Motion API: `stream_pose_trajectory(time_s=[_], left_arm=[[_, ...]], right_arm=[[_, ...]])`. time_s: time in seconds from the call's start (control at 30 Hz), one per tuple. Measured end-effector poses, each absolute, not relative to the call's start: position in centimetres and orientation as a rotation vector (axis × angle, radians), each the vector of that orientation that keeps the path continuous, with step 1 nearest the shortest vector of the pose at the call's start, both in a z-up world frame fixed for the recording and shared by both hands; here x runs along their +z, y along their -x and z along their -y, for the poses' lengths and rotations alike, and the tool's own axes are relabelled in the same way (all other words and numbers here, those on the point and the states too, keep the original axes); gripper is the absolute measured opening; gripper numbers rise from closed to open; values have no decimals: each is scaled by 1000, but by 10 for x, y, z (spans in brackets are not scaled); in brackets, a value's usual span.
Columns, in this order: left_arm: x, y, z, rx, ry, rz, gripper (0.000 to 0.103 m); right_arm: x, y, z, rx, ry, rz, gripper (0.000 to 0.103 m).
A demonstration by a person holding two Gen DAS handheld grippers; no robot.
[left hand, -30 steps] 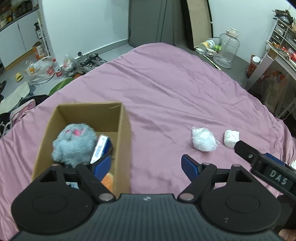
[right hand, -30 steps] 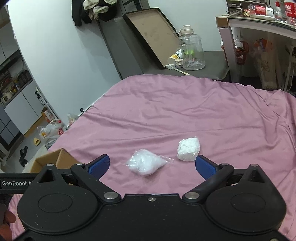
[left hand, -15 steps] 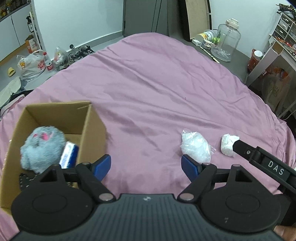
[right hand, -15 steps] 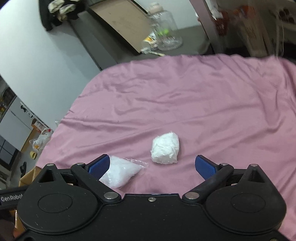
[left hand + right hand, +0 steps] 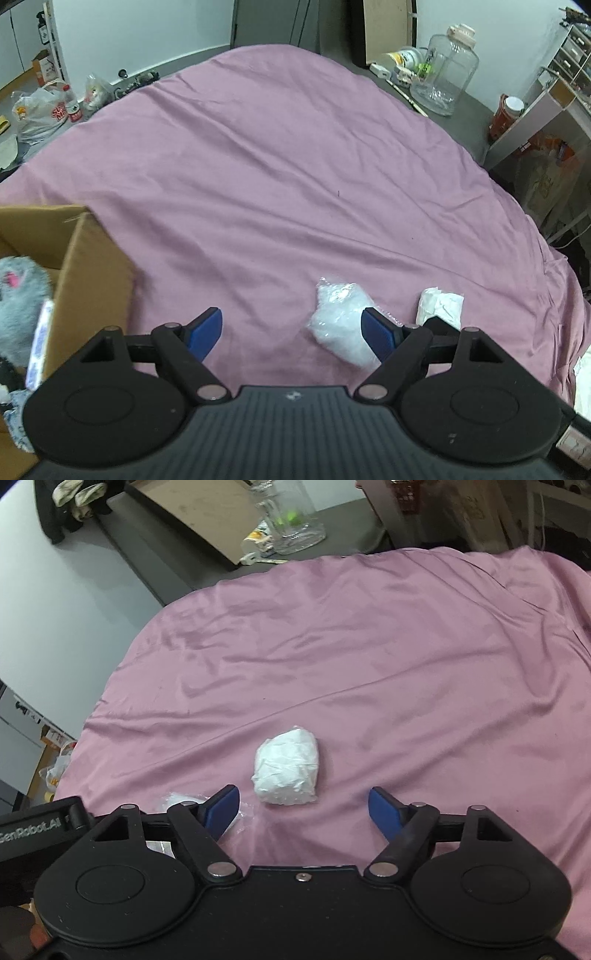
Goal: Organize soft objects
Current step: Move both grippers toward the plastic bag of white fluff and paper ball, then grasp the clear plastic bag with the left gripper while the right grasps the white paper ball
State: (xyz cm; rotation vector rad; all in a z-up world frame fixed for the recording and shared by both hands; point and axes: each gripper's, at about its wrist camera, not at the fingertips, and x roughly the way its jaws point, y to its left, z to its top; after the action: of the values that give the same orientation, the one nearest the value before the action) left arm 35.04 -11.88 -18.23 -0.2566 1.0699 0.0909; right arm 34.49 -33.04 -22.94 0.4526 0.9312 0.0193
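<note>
My left gripper (image 5: 291, 330) and right gripper (image 5: 306, 808) both hang spread wide and empty above the pink sheet (image 5: 295, 177), where the white wad (image 5: 287, 771) lies between my right fingers, the clear bag (image 5: 341, 325) just left of it.

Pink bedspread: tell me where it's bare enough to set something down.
The pink bedspread is bare beyond the two white bundles, out to its far edge, and between the cardboard box and the plastic-wrapped bundle. It is crowded near the grippers: that bundle and the paper-wrapped bundle lie side by side.
</note>
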Motion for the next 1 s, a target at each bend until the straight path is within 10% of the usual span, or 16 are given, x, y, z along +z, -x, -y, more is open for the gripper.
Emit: stream_pose_trajectory(time_s=[0.53,0.67,0.77,1.0], left_arm=[[-216,-375,117,43,464,-1126,76],[-220,-376,116,-3,495,-1150,55],[-219,-375,121,-43,504,-1150,28],[-208,-365,122,-30,504,-1149,20]], right_arm=[[-239,-366,306,16,-251,-906,73],[-239,-366,302,43,-212,-909,42],[-237,-363,303,54,-220,-903,42],[-231,-351,303,58,-216,-904,41]])
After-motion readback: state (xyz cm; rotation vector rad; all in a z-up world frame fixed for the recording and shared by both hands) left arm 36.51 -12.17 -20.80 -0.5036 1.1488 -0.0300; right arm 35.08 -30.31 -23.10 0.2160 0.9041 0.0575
